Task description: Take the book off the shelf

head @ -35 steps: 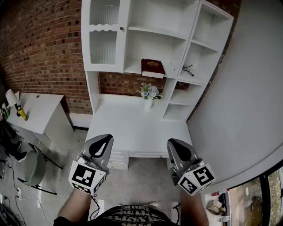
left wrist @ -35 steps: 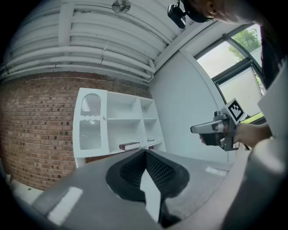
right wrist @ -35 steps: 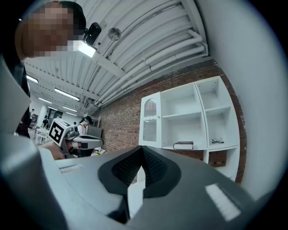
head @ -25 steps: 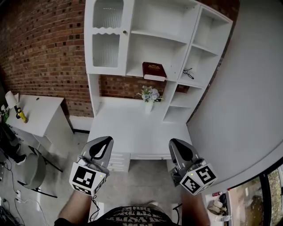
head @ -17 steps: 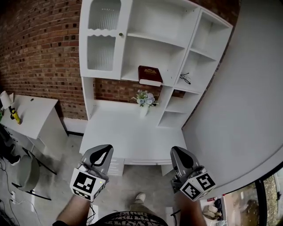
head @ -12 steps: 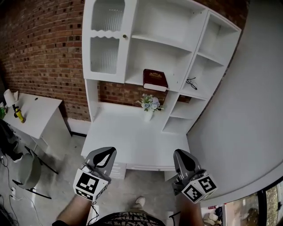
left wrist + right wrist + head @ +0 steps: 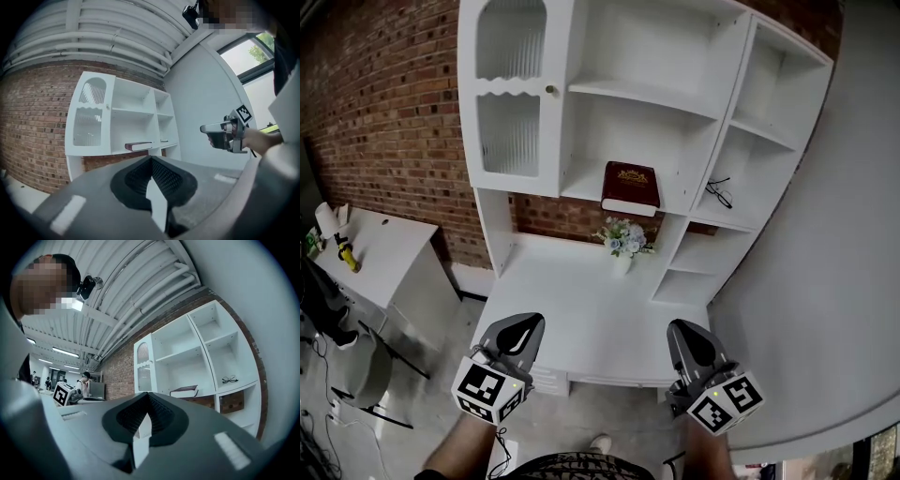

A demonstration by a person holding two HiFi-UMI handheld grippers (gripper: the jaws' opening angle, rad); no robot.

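Left gripper (image 7: 521,324), right gripper (image 7: 686,334) nearer desk (image 7: 572,300) edge; book (image 7: 630,187) flat, shelf (image 7: 585,189) front.

Book (image 7: 630,187): the gold print on its dark red cover was too small to read.
Cabinet door (image 7: 508,134): the ribbed glass blurred whatever stood behind it.
Shelf unit (image 7: 628,127): the upper edge of the head view cut off its top.
Desk (image 7: 581,300): its front edge and drawers were partly hidden behind the left gripper (image 7: 523,323) and the right gripper (image 7: 686,330).
Yellow object (image 7: 344,253): it lay on the side table (image 7: 384,248) and was too small to name.
Forearms (image 7: 459,450): the lower edge cut them off.
Distant people (image 7: 86,380): in the right gripper view they were too small to tell what they did.
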